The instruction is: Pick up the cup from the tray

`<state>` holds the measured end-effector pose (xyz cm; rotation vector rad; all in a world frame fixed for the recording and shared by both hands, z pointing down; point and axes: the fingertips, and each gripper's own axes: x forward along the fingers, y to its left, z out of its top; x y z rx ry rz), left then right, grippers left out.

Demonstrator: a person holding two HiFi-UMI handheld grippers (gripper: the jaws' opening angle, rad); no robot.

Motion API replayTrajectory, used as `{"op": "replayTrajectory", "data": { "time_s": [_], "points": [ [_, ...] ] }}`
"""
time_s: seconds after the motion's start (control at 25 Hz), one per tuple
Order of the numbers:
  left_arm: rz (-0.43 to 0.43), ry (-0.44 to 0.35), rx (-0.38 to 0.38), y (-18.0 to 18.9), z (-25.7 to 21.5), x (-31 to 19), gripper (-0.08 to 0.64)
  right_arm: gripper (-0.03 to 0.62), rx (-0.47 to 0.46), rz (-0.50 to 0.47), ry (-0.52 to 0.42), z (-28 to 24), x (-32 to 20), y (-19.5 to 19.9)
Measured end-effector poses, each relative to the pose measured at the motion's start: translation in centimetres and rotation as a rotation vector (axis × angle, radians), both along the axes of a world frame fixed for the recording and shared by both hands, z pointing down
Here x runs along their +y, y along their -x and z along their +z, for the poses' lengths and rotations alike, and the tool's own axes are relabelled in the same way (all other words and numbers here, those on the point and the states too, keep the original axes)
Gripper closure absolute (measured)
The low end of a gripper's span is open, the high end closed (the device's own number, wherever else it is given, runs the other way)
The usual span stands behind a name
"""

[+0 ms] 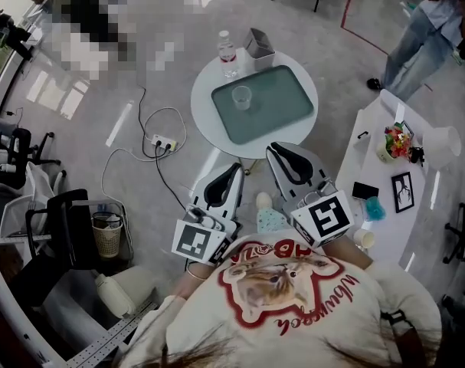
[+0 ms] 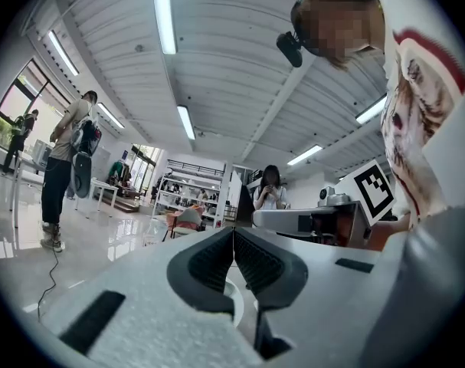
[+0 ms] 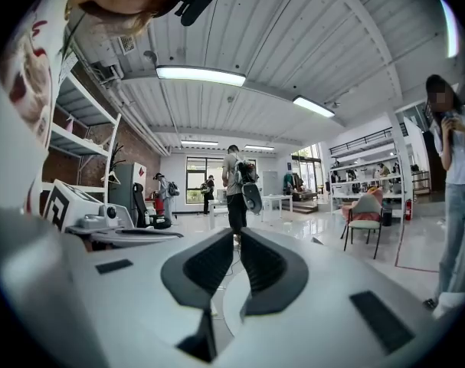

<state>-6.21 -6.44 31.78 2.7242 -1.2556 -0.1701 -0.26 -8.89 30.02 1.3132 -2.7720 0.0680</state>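
A clear plastic cup (image 1: 241, 96) stands upright on the left part of a teal tray (image 1: 278, 110), which lies on a small round white table (image 1: 209, 113). Both grippers are held level in front of the person, on the near side of the table and short of the tray. The left gripper (image 1: 237, 167) is shut with nothing between its pads, as the left gripper view (image 2: 234, 232) also shows. The right gripper (image 1: 273, 149) reaches the table's near edge; it is shut and empty too (image 3: 237, 233). The cup shows in neither gripper view.
A water bottle (image 1: 227, 52) and a grey box (image 1: 259, 46) stand at the table's far edge. A power strip (image 1: 165, 141) with cables lies on the floor to the left. To the right is a white table (image 1: 385, 221) with flowers and a picture frame. A person (image 1: 431, 37) stands at the far right.
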Motion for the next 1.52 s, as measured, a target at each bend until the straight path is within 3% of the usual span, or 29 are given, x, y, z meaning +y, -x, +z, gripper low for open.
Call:
{"op": "replayTrajectory", "data": {
  "time_s": [0.28,0.72,1.12,1.52],
  "points": [
    [-0.030,0.027,-0.007,-0.6,1.1,-4.6,0.545,0.546,-0.004,-0.028,0.014,0.8,-5.2,-0.6],
    [-0.076,0.005,-0.001,-0.7,0.7,-10.3,0.545,0.545,0.004,-0.064,0.004,0.5,-11.0,-0.9],
    [-0.081,0.046,-0.003,1.9,2.0,-11.6,0.545,0.546,-0.014,-0.061,0.023,0.8,-12.2,1.2],
    [-0.035,0.049,0.022,1.5,1.1,-12.5,0.545,0.546,-0.016,0.000,0.023,1.2,-12.6,1.1]
  ]
}}
